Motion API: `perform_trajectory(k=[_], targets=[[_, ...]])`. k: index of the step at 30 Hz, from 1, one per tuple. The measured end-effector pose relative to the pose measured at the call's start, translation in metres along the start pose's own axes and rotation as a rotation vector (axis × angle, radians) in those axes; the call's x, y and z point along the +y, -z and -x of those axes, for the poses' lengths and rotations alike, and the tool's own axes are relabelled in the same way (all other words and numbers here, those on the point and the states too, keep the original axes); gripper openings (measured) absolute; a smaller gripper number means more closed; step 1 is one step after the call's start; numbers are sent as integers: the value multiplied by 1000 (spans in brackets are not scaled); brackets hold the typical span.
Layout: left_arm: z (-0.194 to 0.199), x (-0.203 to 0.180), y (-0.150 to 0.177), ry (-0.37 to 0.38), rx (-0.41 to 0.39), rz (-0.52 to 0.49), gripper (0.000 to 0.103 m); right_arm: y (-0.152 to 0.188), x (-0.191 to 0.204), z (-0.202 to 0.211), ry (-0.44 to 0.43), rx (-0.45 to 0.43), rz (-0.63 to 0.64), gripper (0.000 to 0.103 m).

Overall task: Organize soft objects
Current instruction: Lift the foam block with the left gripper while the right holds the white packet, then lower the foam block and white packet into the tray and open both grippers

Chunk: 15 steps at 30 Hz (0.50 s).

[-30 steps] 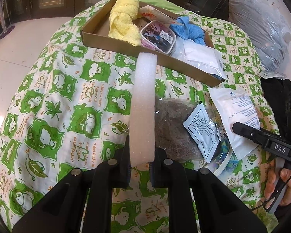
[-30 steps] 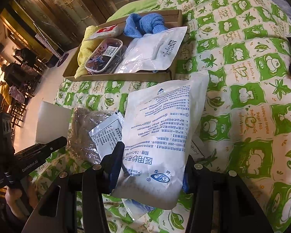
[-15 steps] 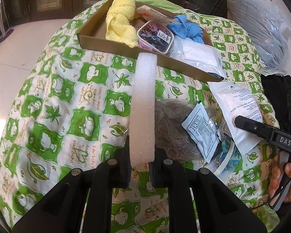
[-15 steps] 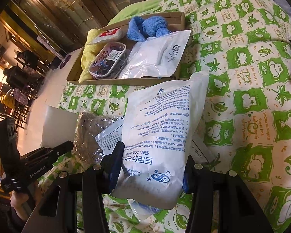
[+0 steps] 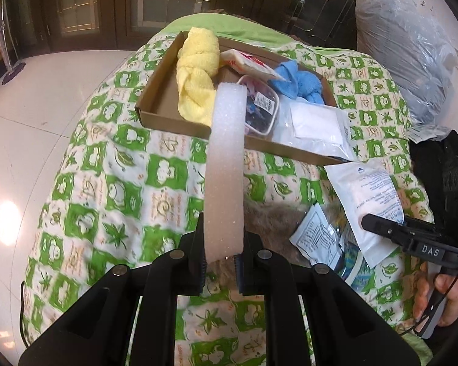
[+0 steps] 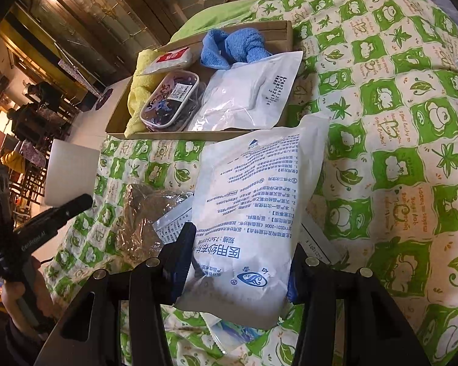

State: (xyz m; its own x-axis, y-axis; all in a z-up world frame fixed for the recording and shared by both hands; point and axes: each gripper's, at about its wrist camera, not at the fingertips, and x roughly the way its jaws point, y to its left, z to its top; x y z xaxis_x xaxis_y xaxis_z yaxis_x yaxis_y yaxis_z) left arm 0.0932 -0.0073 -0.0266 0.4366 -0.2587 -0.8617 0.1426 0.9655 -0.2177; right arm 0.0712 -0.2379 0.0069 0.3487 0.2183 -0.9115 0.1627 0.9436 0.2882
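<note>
Pinched in the left gripper [image 5: 219, 259]: a white foam strip [image 5: 226, 164], standing up toward 12 o'clock, over a green-and-white quilt [image 5: 113, 189]. Clamped at the sides by the right gripper [image 6: 239, 262]: a white gauze packet [image 6: 253, 210], held above the quilt. At 12 o'clock, a cardboard tray [image 5: 155, 113] with yellow towel [image 5: 195, 79], blue cloth [image 5: 299, 82], clear plastic case [image 6: 169, 100] and a flat white pouch [image 6: 253, 91]. Loose at 3 o'clock of the left gripper, a small sachet [image 5: 316, 233].

Left tongs [image 5: 219, 260] clamped narrow and raised; right tongs [image 6: 239, 270] wider, clamped, both pointing forward.
</note>
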Motion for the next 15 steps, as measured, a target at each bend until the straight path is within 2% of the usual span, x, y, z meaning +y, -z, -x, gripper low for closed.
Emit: perform_trajectory(k=[10, 15], targets=[[-16, 10, -35, -55, 13, -41, 12, -20, 13, 13, -18, -34, 24, 48], [-20, 14, -49, -70, 17, -50, 12, -21, 22, 28, -70, -36, 28, 48]])
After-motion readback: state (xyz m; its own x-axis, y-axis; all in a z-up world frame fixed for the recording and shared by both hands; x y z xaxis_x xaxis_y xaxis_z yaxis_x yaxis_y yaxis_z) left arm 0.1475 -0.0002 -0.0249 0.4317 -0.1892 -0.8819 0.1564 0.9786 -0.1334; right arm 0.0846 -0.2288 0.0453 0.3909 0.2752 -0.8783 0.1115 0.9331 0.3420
